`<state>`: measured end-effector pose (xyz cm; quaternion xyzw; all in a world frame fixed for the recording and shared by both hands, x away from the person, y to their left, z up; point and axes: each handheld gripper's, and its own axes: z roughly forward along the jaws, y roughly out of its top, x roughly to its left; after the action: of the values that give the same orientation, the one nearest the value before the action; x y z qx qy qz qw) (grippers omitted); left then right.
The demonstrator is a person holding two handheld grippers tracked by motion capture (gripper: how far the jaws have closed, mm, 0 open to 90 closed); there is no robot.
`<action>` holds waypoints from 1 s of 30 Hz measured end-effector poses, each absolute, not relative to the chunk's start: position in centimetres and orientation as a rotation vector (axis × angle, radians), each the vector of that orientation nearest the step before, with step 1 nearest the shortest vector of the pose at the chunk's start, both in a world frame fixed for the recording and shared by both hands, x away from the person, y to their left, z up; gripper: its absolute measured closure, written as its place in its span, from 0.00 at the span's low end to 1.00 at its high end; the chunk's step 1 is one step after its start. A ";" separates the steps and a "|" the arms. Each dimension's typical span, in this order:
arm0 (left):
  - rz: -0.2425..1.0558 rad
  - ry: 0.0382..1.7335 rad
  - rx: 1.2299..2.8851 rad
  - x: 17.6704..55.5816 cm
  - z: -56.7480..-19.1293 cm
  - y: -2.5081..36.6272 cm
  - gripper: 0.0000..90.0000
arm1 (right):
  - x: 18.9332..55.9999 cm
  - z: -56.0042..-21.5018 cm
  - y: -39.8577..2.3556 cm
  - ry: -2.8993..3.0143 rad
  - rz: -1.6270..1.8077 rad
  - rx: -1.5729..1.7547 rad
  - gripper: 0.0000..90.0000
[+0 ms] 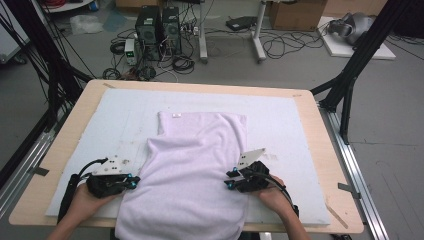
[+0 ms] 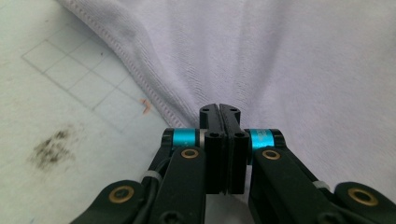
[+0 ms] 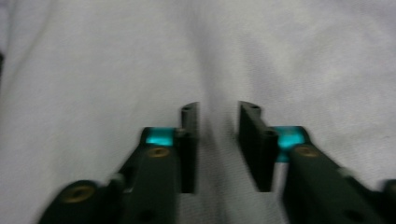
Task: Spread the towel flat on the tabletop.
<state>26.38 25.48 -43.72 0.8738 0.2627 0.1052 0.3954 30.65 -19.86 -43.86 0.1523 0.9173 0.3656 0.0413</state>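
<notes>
A pale purple shirt lies flat on the white mat that covers the table; its bottom end hangs over the near edge, by the person. The left hand-held gripper sits at the shirt's left side, right by the hem; its jaws are pressed tight together, and I cannot tell if any cloth is caught between them. The right hand-held gripper is over the shirt's right side; its jaws stand a little apart with cloth under the gap.
</notes>
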 end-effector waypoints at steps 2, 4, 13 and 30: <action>0.263 0.670 2.199 25.9 -43.5 26.0 0.98 | 30.5 -43.9 -19.8 2.827 1.126 0.451 0.89; 0.264 0.652 2.190 25.5 -43.2 26.2 0.98 | 30.4 -43.8 -19.7 2.833 1.122 0.436 0.89; 0.298 0.671 2.117 28.4 -41.8 25.0 0.76 | 30.9 -42.9 -20.7 2.769 1.171 0.512 0.75; 0.327 0.771 2.050 35.9 -41.4 23.0 0.87 | 31.9 -42.8 -19.6 2.831 1.127 0.455 0.65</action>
<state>35.86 22.99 -41.41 0.8281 0.3113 0.1322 0.4471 31.92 -19.61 -42.84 0.1477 0.9184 0.3657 0.0305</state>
